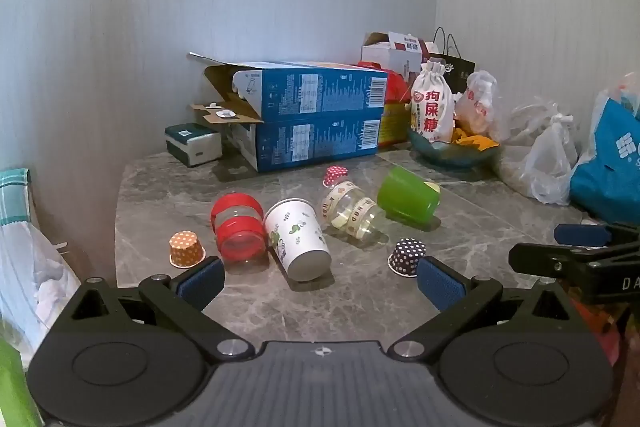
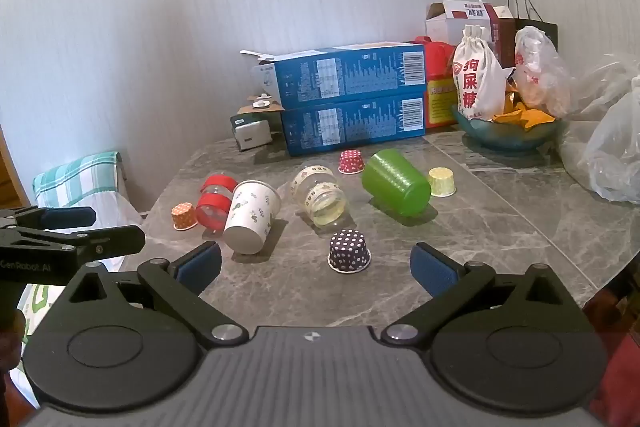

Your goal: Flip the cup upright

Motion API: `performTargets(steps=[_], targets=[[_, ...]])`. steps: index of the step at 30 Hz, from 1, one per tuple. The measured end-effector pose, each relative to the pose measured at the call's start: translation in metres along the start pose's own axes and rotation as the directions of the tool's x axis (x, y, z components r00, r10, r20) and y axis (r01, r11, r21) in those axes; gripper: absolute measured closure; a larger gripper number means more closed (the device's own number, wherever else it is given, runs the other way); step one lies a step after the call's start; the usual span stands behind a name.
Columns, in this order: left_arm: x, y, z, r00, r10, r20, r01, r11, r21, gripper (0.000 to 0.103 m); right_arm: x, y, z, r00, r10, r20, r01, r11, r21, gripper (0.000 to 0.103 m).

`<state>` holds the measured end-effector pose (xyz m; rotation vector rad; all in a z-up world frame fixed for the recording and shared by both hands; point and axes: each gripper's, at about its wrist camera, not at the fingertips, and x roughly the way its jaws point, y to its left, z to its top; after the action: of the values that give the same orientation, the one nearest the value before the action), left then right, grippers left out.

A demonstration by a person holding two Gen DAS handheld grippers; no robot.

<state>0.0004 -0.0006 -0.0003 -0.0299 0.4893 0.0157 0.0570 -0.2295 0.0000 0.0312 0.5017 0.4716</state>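
Observation:
Several cups lie on their sides on the grey marble table (image 1: pixel 360 307): a white paper cup (image 1: pixel 298 239) (image 2: pixel 252 217), a green plastic cup (image 1: pixel 408 197) (image 2: pixel 396 183), a clear glass with red bands (image 1: pixel 238 231) (image 2: pixel 214 203) and a clear glass with taped bands (image 1: pixel 352 213) (image 2: pixel 320 197). Small dotted paper cups stand upside down: orange (image 1: pixel 186 248), dark (image 1: pixel 407 255) (image 2: pixel 349 251), red (image 2: pixel 351 161), yellow (image 2: pixel 442 182). My left gripper (image 1: pixel 320 283) is open and empty, just before the white cup. My right gripper (image 2: pixel 316 267) is open and empty, just before the dark dotted cup.
Two stacked blue boxes (image 1: pixel 316 119) stand at the back against the wall. A teal bowl (image 1: pixel 452 151) with a cloth bag and snacks sits back right. Plastic bags (image 1: pixel 552 163) and a blue bag (image 1: pixel 612 167) crowd the right side. The table edge drops off on the left.

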Motion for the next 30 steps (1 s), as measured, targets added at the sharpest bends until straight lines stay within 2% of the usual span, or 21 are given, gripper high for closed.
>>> performTargets(steps=[5, 7, 12, 14, 30], targets=[[0.001, -0.004, -0.001, 1.0, 0.011, 0.004, -0.011, 1.0, -0.009, 0.0, -0.002, -0.002, 0.003, 1.0, -0.001, 0.005, 0.001, 1.0, 0.004, 0.001], [-0.004, -0.005, -0.002, 1.0, -0.009, 0.014, 0.009, 1.0, -0.006, 0.0, -0.003, -0.003, 0.003, 1.0, -0.004, 0.004, 0.004, 1.0, 0.006, 0.001], [-0.007, -0.005, -0.004, 1.0, -0.01, 0.003, 0.01, 1.0, -0.008, 0.0, -0.002, -0.002, 0.004, 1.0, -0.008, -0.006, 0.008, 1.0, 0.002, 0.001], [0.007, 0.0, -0.003, 1.0, -0.01, -0.021, 0.01, 1.0, -0.023, 0.0, -0.003, -0.004, 0.006, 1.0, -0.005, -0.01, 0.005, 1.0, 0.005, 0.001], [0.009, -0.004, -0.001, 0.999, -0.018, -0.036, 0.017, 1.0, -0.02, 0.0, 0.0, -0.008, 0.002, 1.0, -0.009, -0.015, 0.009, 1.0, 0.009, 0.001]])
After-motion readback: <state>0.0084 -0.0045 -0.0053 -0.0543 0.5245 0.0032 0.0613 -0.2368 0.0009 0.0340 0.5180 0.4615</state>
